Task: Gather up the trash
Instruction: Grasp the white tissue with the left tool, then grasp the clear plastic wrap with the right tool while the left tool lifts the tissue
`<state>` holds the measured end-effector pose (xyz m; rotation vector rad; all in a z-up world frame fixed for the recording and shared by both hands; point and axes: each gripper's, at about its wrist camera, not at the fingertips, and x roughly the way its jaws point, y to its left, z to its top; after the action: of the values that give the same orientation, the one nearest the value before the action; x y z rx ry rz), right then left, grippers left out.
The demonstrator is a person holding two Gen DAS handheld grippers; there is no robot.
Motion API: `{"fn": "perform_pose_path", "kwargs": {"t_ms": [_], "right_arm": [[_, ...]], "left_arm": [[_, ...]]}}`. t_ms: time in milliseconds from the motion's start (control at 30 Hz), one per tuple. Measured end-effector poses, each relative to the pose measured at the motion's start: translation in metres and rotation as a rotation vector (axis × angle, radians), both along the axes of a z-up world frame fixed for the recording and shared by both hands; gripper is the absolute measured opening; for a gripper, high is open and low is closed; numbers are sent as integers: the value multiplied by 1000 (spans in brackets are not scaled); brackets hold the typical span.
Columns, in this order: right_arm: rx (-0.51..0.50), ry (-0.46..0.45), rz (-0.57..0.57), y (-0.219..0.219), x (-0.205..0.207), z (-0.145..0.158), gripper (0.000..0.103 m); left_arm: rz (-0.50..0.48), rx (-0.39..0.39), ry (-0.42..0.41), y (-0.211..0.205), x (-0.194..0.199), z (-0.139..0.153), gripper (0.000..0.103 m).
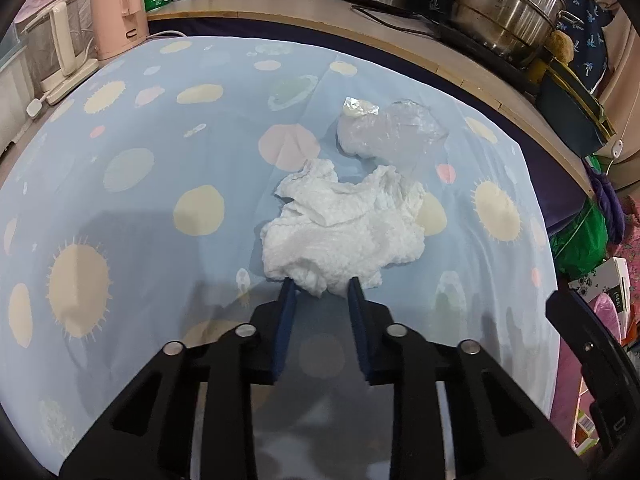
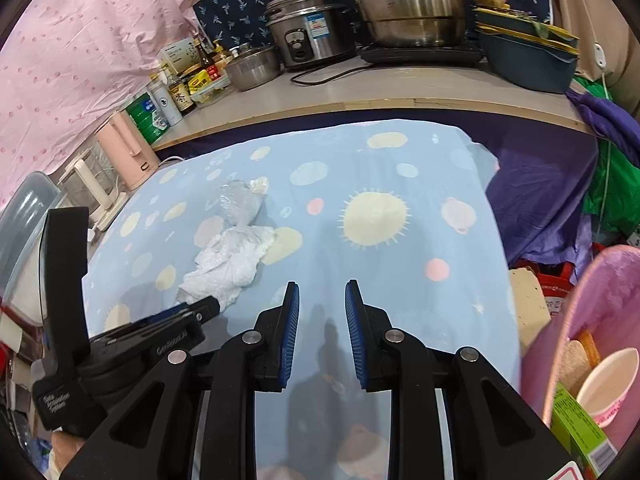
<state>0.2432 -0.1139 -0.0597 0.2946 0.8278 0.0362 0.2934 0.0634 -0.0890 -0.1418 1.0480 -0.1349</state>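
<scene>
A crumpled white paper towel (image 1: 340,232) is seen lying on a light blue tablecloth printed with pale yellow suns and pink dots (image 1: 140,184). Just behind it, touching its far edge, a crumpled clear plastic wrapper (image 1: 388,132) is found.

The left gripper (image 1: 322,288) is positioned at the near edge of the paper towel, with its two dark blue fingers (image 1: 287,320) set on either side of a protruding fold. The jaws are parted, and the fold is bracketed but not visibly pinched. From the right wrist view, the left gripper (image 2: 200,306) is seen reaching the same paper towel (image 2: 228,262) from the left, with the plastic wrapper (image 2: 240,200) beyond it.

The right gripper (image 2: 322,292) is held above a bare stretch of the tablecloth (image 2: 400,272), well apart from the trash. Its blue ribbed pads (image 2: 292,320) are spread apart and nothing is held between them.

At the right edge of that view, a pink bin (image 2: 580,300) is partly shown, with a white paper cup (image 2: 608,388) and a green carton (image 2: 580,432) inside it. A steel rice cooker (image 2: 308,32) and a large steel pot (image 2: 412,8) are seen on the wooden counter (image 2: 400,92) behind the cloth.
</scene>
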Motion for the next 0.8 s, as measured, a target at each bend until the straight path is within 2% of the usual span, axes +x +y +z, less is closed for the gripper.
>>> {"fn": "perform_pose_path", "kwargs": {"t_ms": [33, 100, 533, 600, 633, 667, 800], "right_arm": [[3, 1, 10, 4, 6, -1, 24], [8, 1, 30, 11, 15, -2, 24], [0, -3, 102, 55, 91, -14, 24], [-3, 2, 95, 55, 98, -18, 34], [-5, 0, 86, 54, 101, -20, 47], [-7, -8, 77, 53, 103, -20, 55], [-27, -6, 92, 57, 117, -24, 56]], "left_arm": [[5, -2, 2, 2, 0, 0, 10], [14, -10, 0, 8, -2, 2, 8], [76, 12, -9, 44, -15, 13, 6], [77, 16, -8, 46, -17, 13, 6], [77, 13, -6, 48, -17, 12, 6], [77, 9, -4, 49, -17, 12, 6], [80, 7, 2, 50, -13, 9, 6]]}}
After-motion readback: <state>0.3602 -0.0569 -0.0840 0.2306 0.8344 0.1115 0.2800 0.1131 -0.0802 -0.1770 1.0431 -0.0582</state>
